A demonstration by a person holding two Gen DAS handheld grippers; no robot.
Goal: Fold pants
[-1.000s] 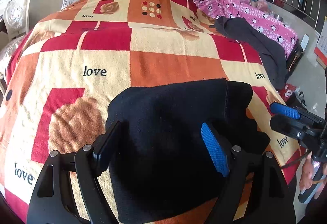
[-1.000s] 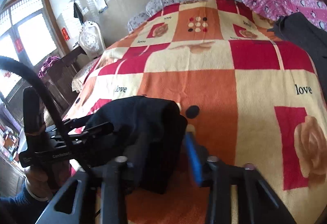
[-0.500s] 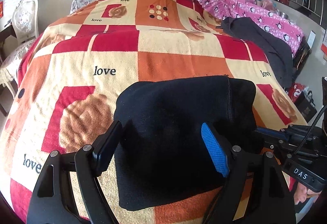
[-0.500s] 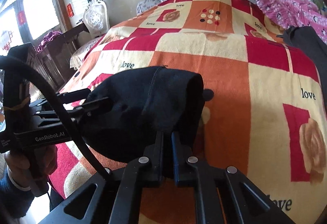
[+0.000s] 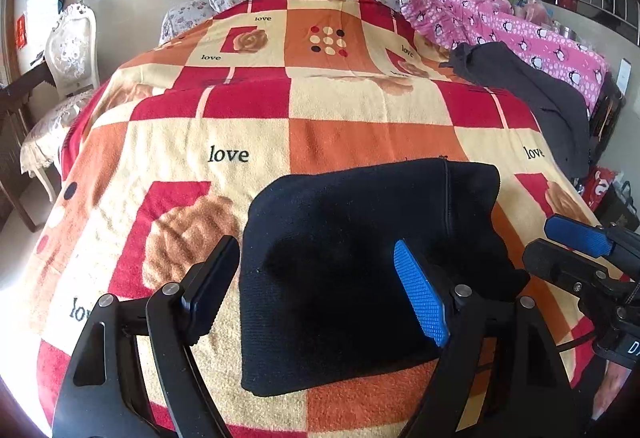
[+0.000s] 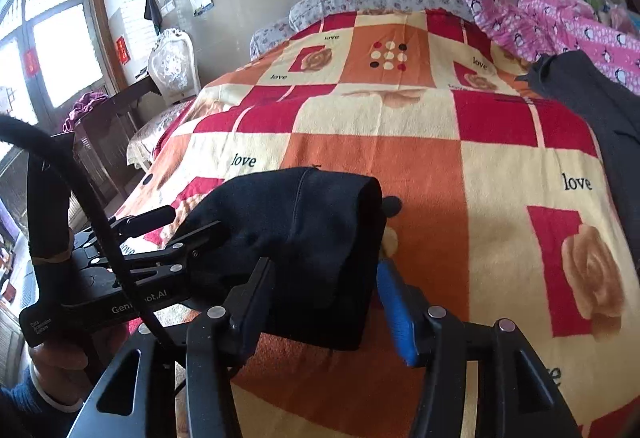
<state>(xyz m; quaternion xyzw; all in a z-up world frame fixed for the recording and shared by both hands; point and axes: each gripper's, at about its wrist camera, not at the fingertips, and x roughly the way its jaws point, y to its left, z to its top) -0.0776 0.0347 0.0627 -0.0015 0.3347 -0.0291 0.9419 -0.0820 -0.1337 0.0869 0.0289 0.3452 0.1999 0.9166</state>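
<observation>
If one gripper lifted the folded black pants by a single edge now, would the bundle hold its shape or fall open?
The folded black knit pants would probably fall open: the fabric looks soft, with rounded, sagging folds and nothing stiff. They likely weigh little for their bulk, since the checkered fleece blanket hardly dents beneath them. Pushed, they would probably bunch on that fuzzy surface rather than slide.

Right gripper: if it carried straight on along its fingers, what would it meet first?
Probably the folded black pants. The right gripper, whose jaws have just been opening, stands open around their near end, pads apparently not pressing. Past them lies the patterned blanket.
</observation>
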